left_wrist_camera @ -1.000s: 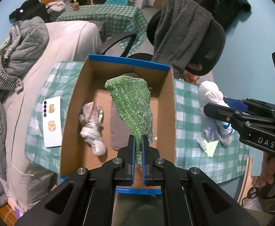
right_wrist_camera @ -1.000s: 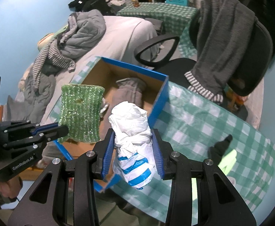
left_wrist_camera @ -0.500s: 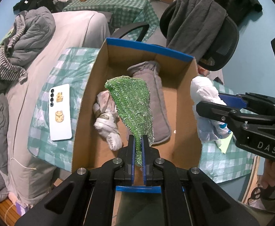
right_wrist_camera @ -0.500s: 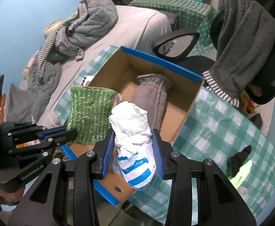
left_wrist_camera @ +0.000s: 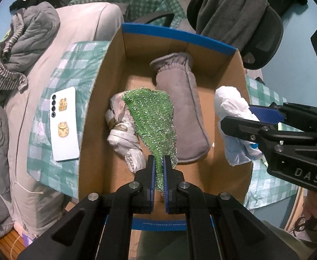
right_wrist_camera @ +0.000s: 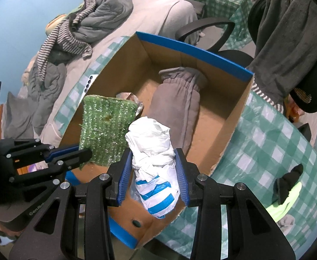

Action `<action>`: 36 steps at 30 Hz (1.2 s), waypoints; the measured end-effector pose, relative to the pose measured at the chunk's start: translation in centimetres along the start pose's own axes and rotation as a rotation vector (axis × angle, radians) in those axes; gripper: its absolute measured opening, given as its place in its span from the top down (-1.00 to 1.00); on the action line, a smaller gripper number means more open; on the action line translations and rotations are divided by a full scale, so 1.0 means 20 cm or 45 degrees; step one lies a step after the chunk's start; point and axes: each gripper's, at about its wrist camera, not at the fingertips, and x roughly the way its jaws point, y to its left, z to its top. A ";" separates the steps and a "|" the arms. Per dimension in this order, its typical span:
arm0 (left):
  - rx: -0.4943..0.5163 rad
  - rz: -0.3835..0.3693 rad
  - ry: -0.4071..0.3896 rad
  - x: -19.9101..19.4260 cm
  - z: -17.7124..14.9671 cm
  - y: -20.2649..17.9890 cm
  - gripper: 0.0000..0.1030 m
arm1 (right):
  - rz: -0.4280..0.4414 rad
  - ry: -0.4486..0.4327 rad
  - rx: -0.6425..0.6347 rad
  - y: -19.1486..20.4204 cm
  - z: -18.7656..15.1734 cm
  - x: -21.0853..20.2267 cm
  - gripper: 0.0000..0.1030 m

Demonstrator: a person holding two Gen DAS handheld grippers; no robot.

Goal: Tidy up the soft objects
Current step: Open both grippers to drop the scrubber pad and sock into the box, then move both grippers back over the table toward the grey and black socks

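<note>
My left gripper (left_wrist_camera: 158,162) is shut on a green sparkly cloth (left_wrist_camera: 154,117) and holds it over the open cardboard box (left_wrist_camera: 230,49); both also show in the right wrist view, gripper (right_wrist_camera: 80,151) and cloth (right_wrist_camera: 106,127). My right gripper (right_wrist_camera: 154,162) is shut on a crumpled white plastic bag with blue stripes (right_wrist_camera: 152,151), held over the box's near right edge (right_wrist_camera: 232,130); the bag also shows in the left wrist view (left_wrist_camera: 234,112). Inside the box lie a grey mitten (left_wrist_camera: 180,112) and a knotted pale bundle (left_wrist_camera: 121,132).
A white phone (left_wrist_camera: 64,123) lies on the green checked tablecloth (left_wrist_camera: 71,69) left of the box. A black clip on a lime sheet (right_wrist_camera: 288,186) lies right of the box. An office chair draped with a grey towel (right_wrist_camera: 288,34) stands behind. A bed with clothes (right_wrist_camera: 97,21) is at left.
Both grippers have moved forward over the box with their loads. The cloth now hangs inside the box's outline, and the white bag has come over the box's right edge.
</note>
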 end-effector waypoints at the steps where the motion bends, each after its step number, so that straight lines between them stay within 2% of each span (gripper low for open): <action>1: 0.000 0.000 0.005 0.01 0.00 0.00 0.89 | 0.006 -0.003 0.004 0.00 0.00 0.00 0.20; 4: 0.000 0.021 0.019 0.03 -0.01 0.00 0.83 | 0.013 -0.015 0.013 0.00 0.00 0.00 0.14; 6: -0.010 0.024 0.026 0.03 -0.01 0.00 0.69 | 0.010 -0.022 0.021 -0.01 0.00 -0.01 0.10; 8: -0.019 0.018 0.020 0.02 -0.02 0.01 0.39 | 0.009 -0.023 0.023 -0.01 0.00 -0.02 0.07; 10: -0.027 0.011 0.009 0.01 -0.02 0.01 0.25 | 0.004 -0.027 0.015 -0.01 0.00 -0.03 -0.02; 21: -0.058 -0.002 -0.013 -0.05 -0.01 -0.03 0.19 | -0.020 -0.067 0.005 -0.04 0.00 -0.12 -0.07; 25: -0.052 -0.009 -0.019 -0.07 -0.01 -0.07 0.06 | -0.025 -0.081 0.017 -0.09 0.00 -0.17 -0.10; 36: -0.002 -0.017 -0.035 -0.11 0.03 -0.23 0.04 | -0.063 -0.119 0.063 -0.20 -0.05 -0.29 -0.16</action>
